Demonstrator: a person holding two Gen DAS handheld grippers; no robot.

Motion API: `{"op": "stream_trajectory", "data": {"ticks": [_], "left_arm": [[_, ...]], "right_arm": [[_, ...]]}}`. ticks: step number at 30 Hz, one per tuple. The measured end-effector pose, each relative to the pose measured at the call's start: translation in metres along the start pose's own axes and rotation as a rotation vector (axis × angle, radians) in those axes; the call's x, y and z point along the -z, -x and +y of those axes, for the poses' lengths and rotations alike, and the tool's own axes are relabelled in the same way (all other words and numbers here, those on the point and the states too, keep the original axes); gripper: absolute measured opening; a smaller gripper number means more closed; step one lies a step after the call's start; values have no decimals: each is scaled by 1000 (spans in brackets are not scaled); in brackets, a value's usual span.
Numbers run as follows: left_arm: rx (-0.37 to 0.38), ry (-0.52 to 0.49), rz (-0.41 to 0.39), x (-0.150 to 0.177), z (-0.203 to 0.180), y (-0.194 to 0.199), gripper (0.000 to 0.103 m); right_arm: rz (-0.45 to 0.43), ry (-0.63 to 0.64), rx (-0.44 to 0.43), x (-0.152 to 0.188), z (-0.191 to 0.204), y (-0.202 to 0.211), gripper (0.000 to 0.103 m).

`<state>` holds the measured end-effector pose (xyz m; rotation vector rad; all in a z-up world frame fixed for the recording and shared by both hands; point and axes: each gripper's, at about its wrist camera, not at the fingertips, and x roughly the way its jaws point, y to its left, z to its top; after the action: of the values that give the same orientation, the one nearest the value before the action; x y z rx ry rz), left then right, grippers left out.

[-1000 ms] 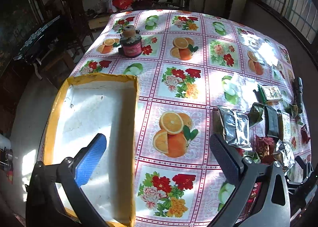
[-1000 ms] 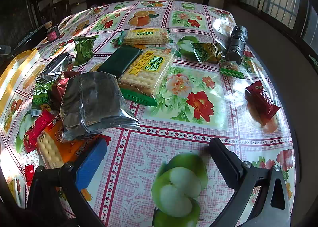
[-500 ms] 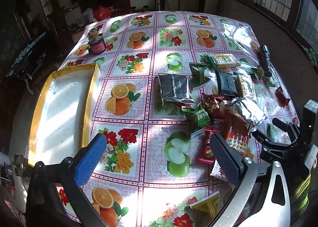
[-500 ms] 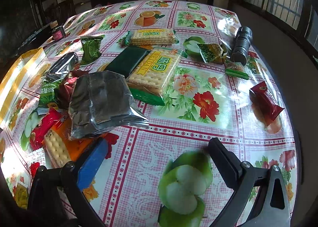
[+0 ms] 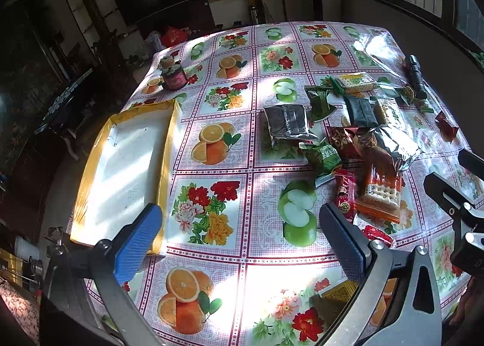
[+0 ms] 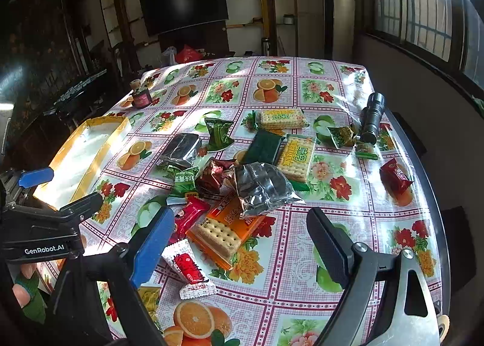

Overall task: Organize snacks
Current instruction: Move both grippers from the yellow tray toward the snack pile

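Several snack packets lie in a loose pile on the fruit-print tablecloth: an orange cracker pack [image 6: 227, 229] [image 5: 379, 191], a silver foil bag [image 6: 261, 188] [image 5: 393, 143], a second silver pack [image 5: 287, 125], green packets [image 6: 219, 134], cracker packs [image 6: 298, 156] and small red candies [image 6: 187, 267]. An empty yellow-rimmed white tray [image 5: 165, 170] [image 6: 118, 125] lies at the left. My left gripper [image 5: 239, 243] is open and empty above the table's near edge. My right gripper [image 6: 239, 243] is open and empty, above the pile's near side.
A dark jar with a pink label [image 5: 174, 78] stands at the far left of the table. A black flashlight [image 6: 373, 117] lies at the right edge. A lone red packet [image 6: 394, 178] lies near the right rim. A television and shelves stand behind the table.
Both grippers have risen and pulled back toward the near edge, so more of the table shows. The left view swung right from the tray toward the snacks. Both stay open and empty.
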<state>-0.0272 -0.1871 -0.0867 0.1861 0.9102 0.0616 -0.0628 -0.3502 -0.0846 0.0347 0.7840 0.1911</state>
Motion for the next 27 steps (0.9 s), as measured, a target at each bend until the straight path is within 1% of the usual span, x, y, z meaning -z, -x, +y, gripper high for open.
{"op": "stream_trajectory", "data": {"ticks": [10, 17, 27], "left_arm": [[40, 46, -12, 4, 19, 3, 103], [39, 44, -9, 5, 19, 3, 103], [65, 29, 10, 4, 13, 1, 103]], "right_arm": [[14, 56, 58, 2, 17, 0, 90], [26, 66, 61, 2, 19, 0, 90], [40, 69, 87, 2, 16, -2, 90]]}}
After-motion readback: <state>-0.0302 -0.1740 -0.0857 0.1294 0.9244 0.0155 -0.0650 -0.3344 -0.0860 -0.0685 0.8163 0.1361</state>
